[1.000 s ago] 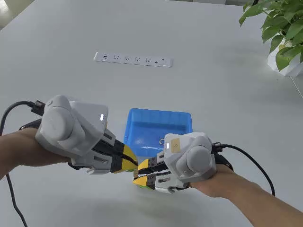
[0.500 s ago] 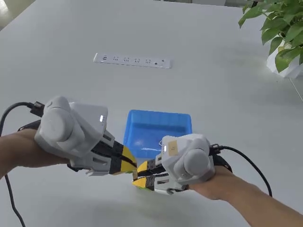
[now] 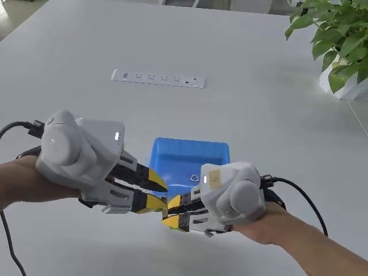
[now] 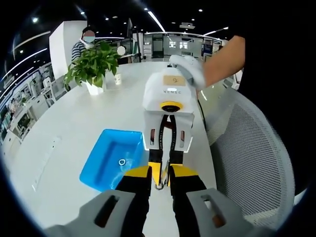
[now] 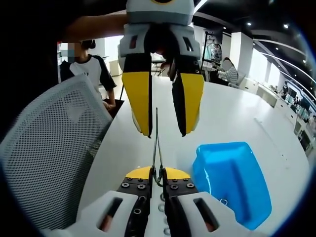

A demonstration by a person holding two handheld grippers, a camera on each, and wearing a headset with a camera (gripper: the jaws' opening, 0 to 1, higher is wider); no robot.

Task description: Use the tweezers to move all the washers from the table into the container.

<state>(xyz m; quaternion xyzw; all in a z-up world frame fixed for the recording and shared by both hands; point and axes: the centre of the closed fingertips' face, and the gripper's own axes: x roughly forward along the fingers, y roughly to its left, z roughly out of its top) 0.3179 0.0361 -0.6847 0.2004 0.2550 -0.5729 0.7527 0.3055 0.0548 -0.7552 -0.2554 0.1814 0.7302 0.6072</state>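
- My right gripper [image 5: 157,174] is clamped on the near end of the tweezers [image 5: 156,143]. My left gripper [image 5: 166,131] faces it, jaws apart on either side of the far tip.
- The risk, as I judge it: if the left jaws close off-centre, the thin tweezers could twist or slip free (only one clamp holds them).
- The blue container [image 3: 167,150] sits on the table [image 3: 259,86] just beyond both grippers, with one washer [image 3: 194,179] inside, towards its near right.

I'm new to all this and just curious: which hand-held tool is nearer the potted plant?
Right. The right tool sits on the plant's side of the table; the left tool is further left, with the right tool between it and the plant.
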